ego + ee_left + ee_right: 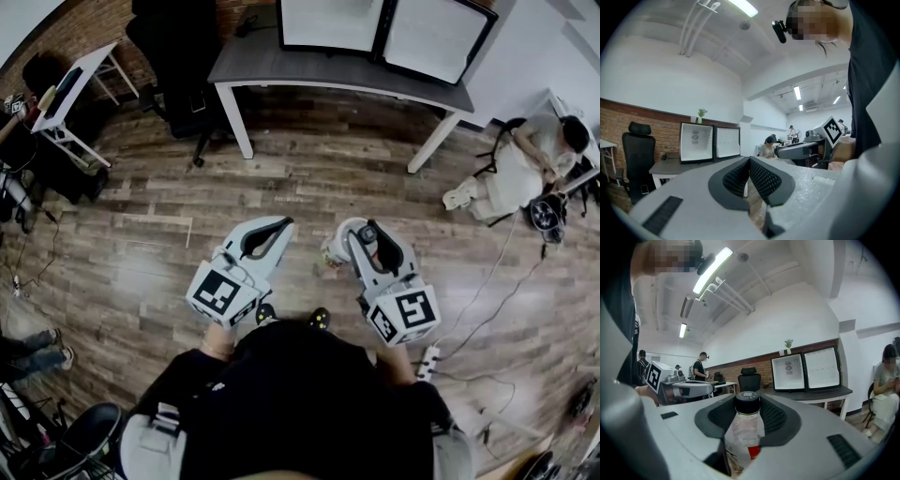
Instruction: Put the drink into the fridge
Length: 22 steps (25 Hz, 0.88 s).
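Observation:
The drink is a clear bottle (743,432) with a black cap and a red-and-white label. It stands upright between the jaws of my right gripper (747,397), which is shut on it. In the head view the bottle (339,246) shows at the tip of the right gripper (361,232), held above the wooden floor. My left gripper (284,225) is beside it, its pads (761,178) meeting at the tip with nothing between them. The small fridge (328,23) stands on the grey table ahead with its door (436,36) swung open; its white inside (787,373) is bare.
The grey table (281,67) has white legs. A black office chair (178,56) stands to its left, and a white side table (75,89) is further left. A person sits at the right (520,173). A power strip (429,361) and cables lie on the floor.

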Available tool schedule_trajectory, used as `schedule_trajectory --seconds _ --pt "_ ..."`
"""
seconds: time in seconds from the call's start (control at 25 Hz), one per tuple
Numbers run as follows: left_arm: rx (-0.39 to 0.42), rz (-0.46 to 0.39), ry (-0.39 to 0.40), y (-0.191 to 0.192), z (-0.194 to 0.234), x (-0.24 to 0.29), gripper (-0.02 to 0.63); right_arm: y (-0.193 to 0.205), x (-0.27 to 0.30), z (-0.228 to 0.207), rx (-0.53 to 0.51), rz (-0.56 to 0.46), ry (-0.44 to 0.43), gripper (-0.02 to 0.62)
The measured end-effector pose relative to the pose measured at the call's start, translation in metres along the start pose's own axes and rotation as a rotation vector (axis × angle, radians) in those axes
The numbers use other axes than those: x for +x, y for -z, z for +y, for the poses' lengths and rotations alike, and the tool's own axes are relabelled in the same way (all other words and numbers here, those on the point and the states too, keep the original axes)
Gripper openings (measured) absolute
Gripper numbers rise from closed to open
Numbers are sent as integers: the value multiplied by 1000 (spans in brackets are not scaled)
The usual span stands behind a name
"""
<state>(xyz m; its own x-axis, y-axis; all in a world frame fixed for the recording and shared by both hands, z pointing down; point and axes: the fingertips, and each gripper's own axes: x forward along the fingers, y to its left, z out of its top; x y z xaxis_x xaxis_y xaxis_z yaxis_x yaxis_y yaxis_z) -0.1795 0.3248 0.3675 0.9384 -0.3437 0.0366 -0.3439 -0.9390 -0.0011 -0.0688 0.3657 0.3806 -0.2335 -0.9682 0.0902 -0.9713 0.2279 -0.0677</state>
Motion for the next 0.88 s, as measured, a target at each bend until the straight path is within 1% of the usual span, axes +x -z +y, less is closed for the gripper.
schedule_trajectory --seconds 0.16,0.36,0.48,0.64,0.88 --pt "21 5 2 2 -15 14 3 2 -15 -20 6 2 9 152" --pt "4 37 -21 9 -33 23 3 8 -32 -38 10 2 10 153" --pt "16 39 -19 9 -38 25 3 11 -35 -42 22 -4 11 153" --pt "28 40 -26 11 -36 27 3 17 -37 -47 48 -6 9 153" --pt "2 44 -18 16 -24 46 3 21 -28 -62 57 11 18 153"
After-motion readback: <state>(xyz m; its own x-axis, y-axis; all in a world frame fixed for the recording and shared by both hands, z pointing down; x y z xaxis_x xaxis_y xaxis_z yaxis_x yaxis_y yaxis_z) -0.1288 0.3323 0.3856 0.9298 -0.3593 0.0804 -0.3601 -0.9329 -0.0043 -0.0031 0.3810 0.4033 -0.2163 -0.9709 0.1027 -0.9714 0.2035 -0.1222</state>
